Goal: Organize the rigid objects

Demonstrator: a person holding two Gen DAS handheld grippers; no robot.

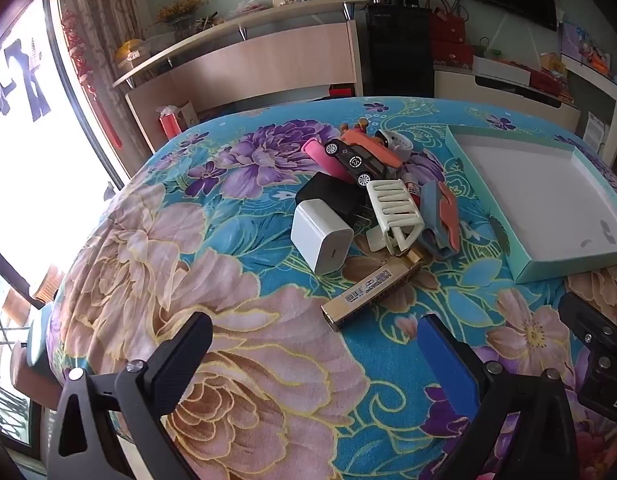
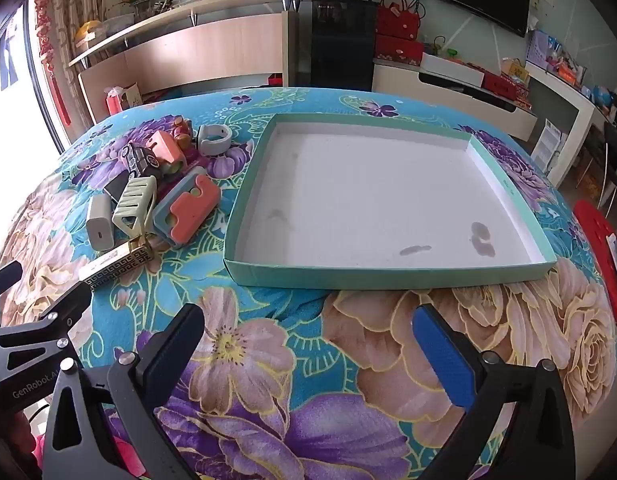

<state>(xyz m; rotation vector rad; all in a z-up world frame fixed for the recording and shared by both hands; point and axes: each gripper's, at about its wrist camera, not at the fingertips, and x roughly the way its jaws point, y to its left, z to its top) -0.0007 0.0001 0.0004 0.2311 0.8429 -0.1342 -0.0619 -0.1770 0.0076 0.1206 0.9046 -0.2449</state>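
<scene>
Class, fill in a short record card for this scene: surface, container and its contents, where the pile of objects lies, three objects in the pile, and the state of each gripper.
surface: floral cloth covering the table
container: shallow teal box lid with a white inside
contents: no objects, only a few dark marks
pile: left of the box lid, apart from it
objects: white charger, black toy car, gold harmonica
left gripper: open, holds nothing, hovers near the harmonica
right gripper: open, holds nothing, in front of the box lid

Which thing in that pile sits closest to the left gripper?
The gold harmonica: it juts out of the pile toward the left gripper, while the white charger and toy car lie farther back.
</scene>
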